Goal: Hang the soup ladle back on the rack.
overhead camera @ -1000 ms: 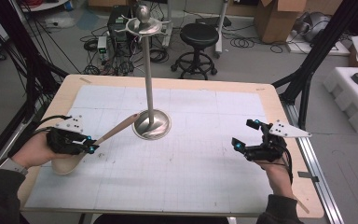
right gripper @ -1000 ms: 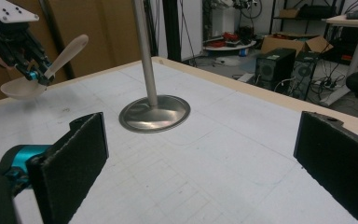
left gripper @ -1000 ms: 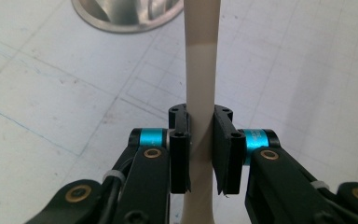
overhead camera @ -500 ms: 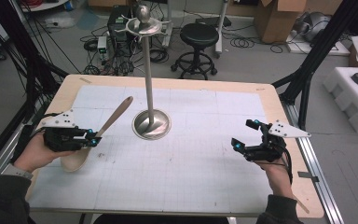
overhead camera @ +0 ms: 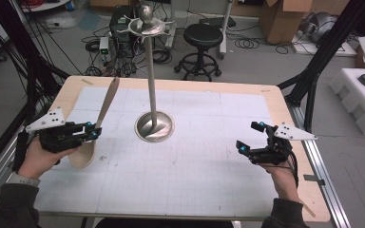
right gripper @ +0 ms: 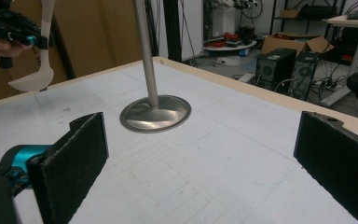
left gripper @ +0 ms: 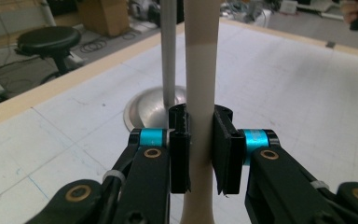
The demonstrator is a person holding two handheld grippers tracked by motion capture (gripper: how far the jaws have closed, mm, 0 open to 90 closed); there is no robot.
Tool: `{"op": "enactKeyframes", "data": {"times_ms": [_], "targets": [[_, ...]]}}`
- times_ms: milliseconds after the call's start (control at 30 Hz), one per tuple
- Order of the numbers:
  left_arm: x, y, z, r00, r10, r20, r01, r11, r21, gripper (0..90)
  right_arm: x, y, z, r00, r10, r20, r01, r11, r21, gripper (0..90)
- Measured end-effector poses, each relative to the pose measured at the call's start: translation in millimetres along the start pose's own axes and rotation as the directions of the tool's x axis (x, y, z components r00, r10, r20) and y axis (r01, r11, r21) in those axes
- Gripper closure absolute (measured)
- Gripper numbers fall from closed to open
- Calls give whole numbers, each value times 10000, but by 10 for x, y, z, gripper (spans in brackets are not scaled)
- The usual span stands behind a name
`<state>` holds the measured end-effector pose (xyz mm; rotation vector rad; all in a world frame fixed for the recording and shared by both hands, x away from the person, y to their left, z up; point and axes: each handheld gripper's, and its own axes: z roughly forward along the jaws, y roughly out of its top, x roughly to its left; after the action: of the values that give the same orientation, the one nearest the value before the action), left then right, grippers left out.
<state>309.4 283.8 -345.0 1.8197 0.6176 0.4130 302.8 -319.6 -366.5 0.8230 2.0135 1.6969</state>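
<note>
While the metal stand [overhead camera: 154, 124] rises from its round base near the middle of the table [overhead camera: 180, 85], everything else sits to one side of it or the other. Well to the left of the stand, the left gripper [overhead camera: 91, 134] is held above the white mat, and its two black pads [left gripper: 179, 149] are clamped on the handle of a pale wooden spoon [overhead camera: 105, 102]. In the left gripper view the handle runs straight up between the pads, which press on it from both sides, with the stand's pole just behind it. From above, the spoon stands nearly upright, tilted a little so its handle end leans toward the stand's pole; its broad bowl hangs below the gripper, clear of the stand's base and close over the mat. The right gripper view shows that bowl off the table surface.

Well to the right of the stand, the right gripper [overhead camera: 251, 137] is held low over the mat, pointing back toward the stand's base. Its pads [right gripper: 74, 158] stand wide apart, with nothing between them but bare mat, and they touch nothing.
</note>
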Motion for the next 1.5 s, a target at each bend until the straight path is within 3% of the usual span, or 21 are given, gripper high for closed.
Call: {"op": "enactKeyframes", "data": {"times_ms": [200,333,600,767,1200,1500], "targets": [[-47,-7,-27,9964,-326,-780,255,9955,-907,780,-2,0,-4,10000,23,6,-23,10000,19,20],[-100,4,-24,9866,-468,-1565,246,9896,-1414,779,-3,1,-6,10000,-6,24,6,10000,-12,20],[-99,48,-12,9765,-739,-2022,349,9812,-1896,779,-3,3,-13,10000,-3,18,3,10000,-38,20],[-102,99,-16,9730,-805,-2161,340,9769,-2110,780,1,5,-17,10000,26,13,-26,10000,-41,20],[-156,299,50,9797,-650,-1895,178,9704,-2409,780,6,20,-38,10000,-23,20,23,9999,-166,20],[-123,424,101,9801,-637,-1882,163,9697,-2436,780,7,27,-52,10000,-7,18,8,9997,-238,20]]}}
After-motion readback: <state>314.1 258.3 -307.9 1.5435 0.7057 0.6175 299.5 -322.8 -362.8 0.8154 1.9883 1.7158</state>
